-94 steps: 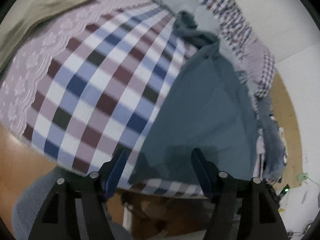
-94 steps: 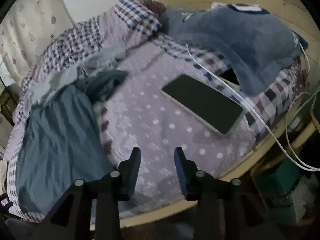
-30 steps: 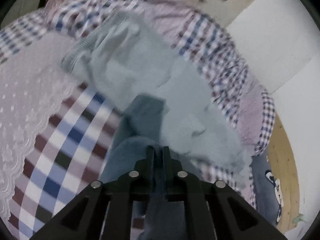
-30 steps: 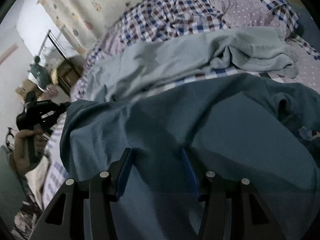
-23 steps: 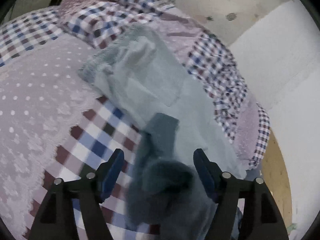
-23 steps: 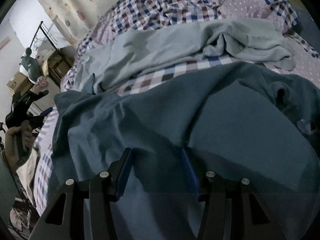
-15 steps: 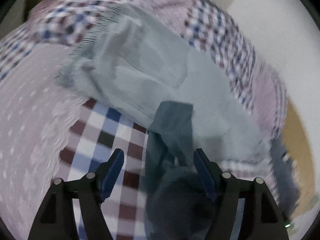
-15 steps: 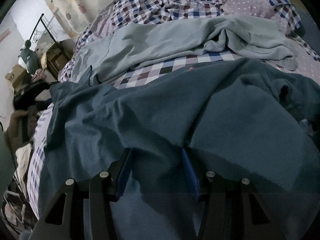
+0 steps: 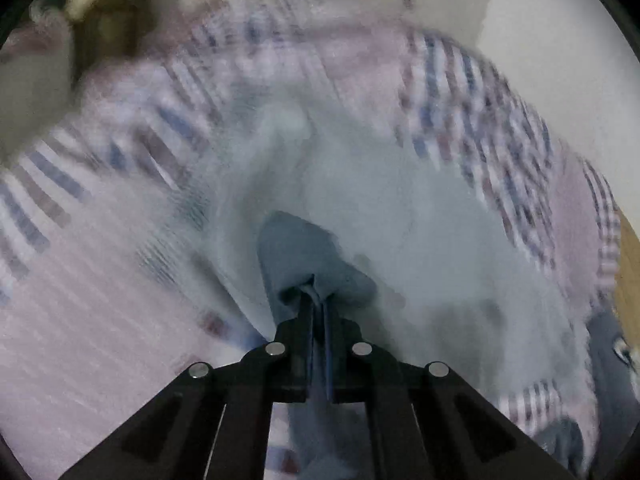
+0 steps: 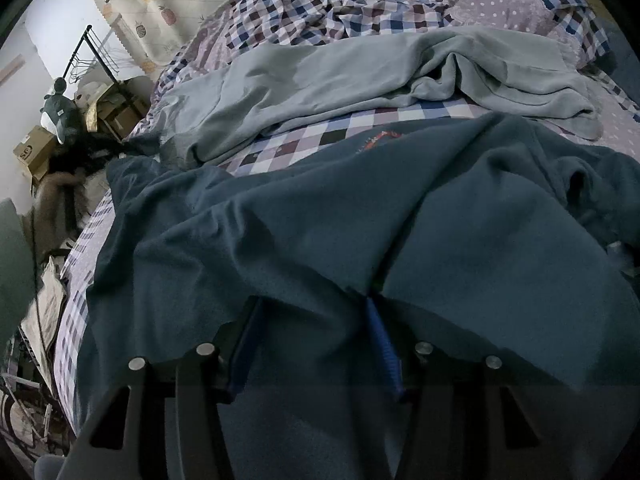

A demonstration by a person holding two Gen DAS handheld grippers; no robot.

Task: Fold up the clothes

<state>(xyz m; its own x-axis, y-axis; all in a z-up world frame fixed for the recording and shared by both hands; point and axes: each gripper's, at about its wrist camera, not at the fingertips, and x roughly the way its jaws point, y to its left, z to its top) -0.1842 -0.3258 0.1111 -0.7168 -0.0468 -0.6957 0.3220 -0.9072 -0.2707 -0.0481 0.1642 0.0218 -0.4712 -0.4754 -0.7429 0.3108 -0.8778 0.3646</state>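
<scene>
Now the left claw (image 9: 318, 312) is clamped on a corner of the dark blue garment (image 10: 360, 216), low centre of frame; the right claw (image 10: 312, 320) stands open around its cloth. Carry that corner across evenly, keeping the fabric taut over the bed (image 10: 320, 128).

Motion blur smears the checked bedsheet (image 9: 120, 152) around the dark blue garment (image 9: 296, 248); its lower part is cut off.

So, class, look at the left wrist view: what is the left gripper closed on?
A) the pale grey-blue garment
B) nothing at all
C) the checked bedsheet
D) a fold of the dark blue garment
D: the left gripper is pinched shut on a bunched fold of the dark blue garment, lifted above the pale grey-blue garment.
</scene>
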